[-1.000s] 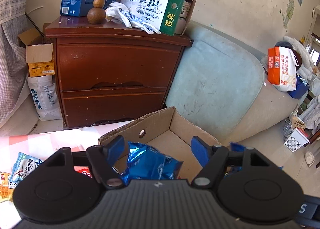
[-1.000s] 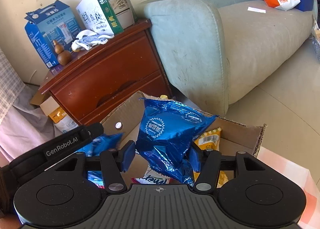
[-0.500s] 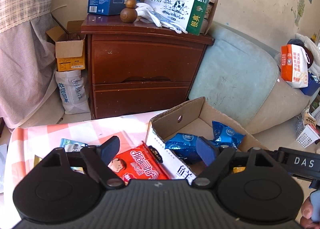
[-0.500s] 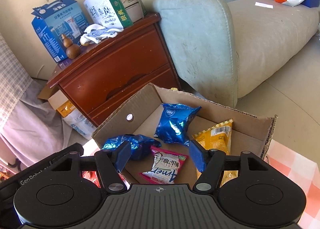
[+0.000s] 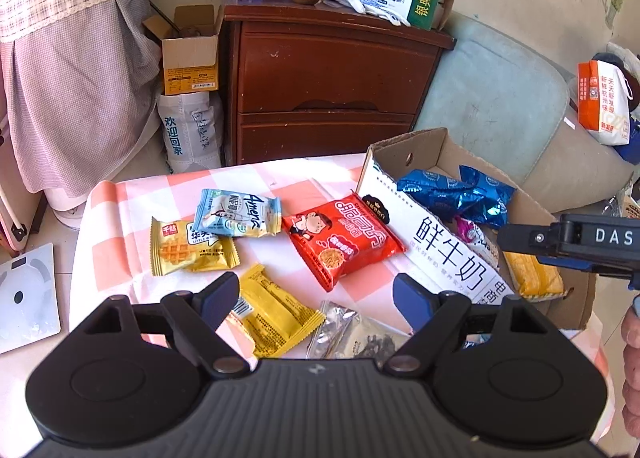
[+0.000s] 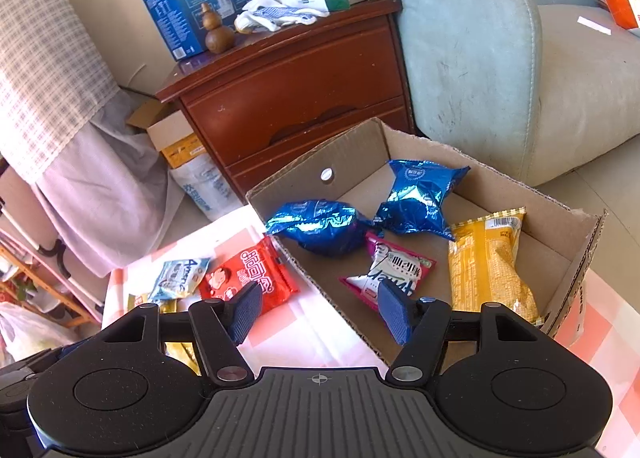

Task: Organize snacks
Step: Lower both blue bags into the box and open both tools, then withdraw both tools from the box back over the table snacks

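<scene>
A cardboard box (image 6: 576,242) on the checked table holds two blue packets (image 6: 420,198), a white-and-pink packet (image 6: 390,270) and a yellow packet (image 6: 488,258). My right gripper (image 6: 320,312) is open and empty above the box's near wall. My left gripper (image 5: 316,296) is open and empty above loose snacks on the cloth: a red packet (image 5: 344,238), a light-blue packet (image 5: 236,214), a waffle packet (image 5: 184,248), a yellow packet (image 5: 276,310) and a silver packet (image 5: 348,332). The box shows in the left wrist view (image 5: 448,250) too.
A dark wooden nightstand (image 5: 320,86) with milk cartons stands behind the table. A pale sofa (image 6: 500,78) is at the right. A small open carton (image 5: 190,58) and a white bag (image 5: 188,130) sit on the floor at left. A scale (image 5: 24,294) lies by the table.
The right gripper let go of the blue packet, which now lies in the box, and drew back. The left gripper pulled back out of the box and left, over the loose snacks.
</scene>
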The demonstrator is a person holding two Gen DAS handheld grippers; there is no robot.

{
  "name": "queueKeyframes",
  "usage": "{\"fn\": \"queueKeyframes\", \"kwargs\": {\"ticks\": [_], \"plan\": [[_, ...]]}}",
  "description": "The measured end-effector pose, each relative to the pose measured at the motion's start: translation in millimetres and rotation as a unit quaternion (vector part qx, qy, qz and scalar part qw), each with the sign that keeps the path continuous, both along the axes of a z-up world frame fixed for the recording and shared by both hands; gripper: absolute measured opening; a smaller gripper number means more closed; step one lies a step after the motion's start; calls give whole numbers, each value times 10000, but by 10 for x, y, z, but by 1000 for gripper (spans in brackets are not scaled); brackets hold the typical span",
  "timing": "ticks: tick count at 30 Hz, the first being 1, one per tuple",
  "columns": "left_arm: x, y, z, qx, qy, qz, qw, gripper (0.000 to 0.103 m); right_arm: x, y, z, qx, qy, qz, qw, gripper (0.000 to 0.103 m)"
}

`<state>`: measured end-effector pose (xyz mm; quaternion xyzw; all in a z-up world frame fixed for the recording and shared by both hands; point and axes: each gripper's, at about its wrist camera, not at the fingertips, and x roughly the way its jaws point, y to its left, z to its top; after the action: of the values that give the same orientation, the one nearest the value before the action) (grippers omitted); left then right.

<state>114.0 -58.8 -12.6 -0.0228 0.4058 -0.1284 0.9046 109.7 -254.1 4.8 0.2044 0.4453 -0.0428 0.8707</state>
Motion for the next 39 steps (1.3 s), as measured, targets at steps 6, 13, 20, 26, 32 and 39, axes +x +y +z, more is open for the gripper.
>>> {"fn": "queueKeyframes", "kwargs": {"ticks": [6, 13, 20, 26, 32, 39], "plan": [[-263, 36, -127, 68, 146, -337, 9993, 84, -161, 137, -30, 214, 266, 338, 9988, 64], [-406, -18, -357, 309, 288, -423, 9982, 84, -307, 341, -118, 317, 563, 703, 9954, 64], [-368, -76, -396, 325, 86, -191, 9993, 88, -319, 416, -227, 286, 841, 679, 9937, 64], [-372, -106, -560, 691, 259, -219, 9970, 91, -305, 417, -373, 278, 1160, 560, 9913, 64], [-524, -5, -627, 989, 222, -451, 9938, 91, -303, 455, -460, 148, 1358, 471, 9895, 64], [-661, 251, -649, 1049, 212, -386, 9935, 94, -249, 565, -583, -98, 1503, 487, 9874, 64]]}}
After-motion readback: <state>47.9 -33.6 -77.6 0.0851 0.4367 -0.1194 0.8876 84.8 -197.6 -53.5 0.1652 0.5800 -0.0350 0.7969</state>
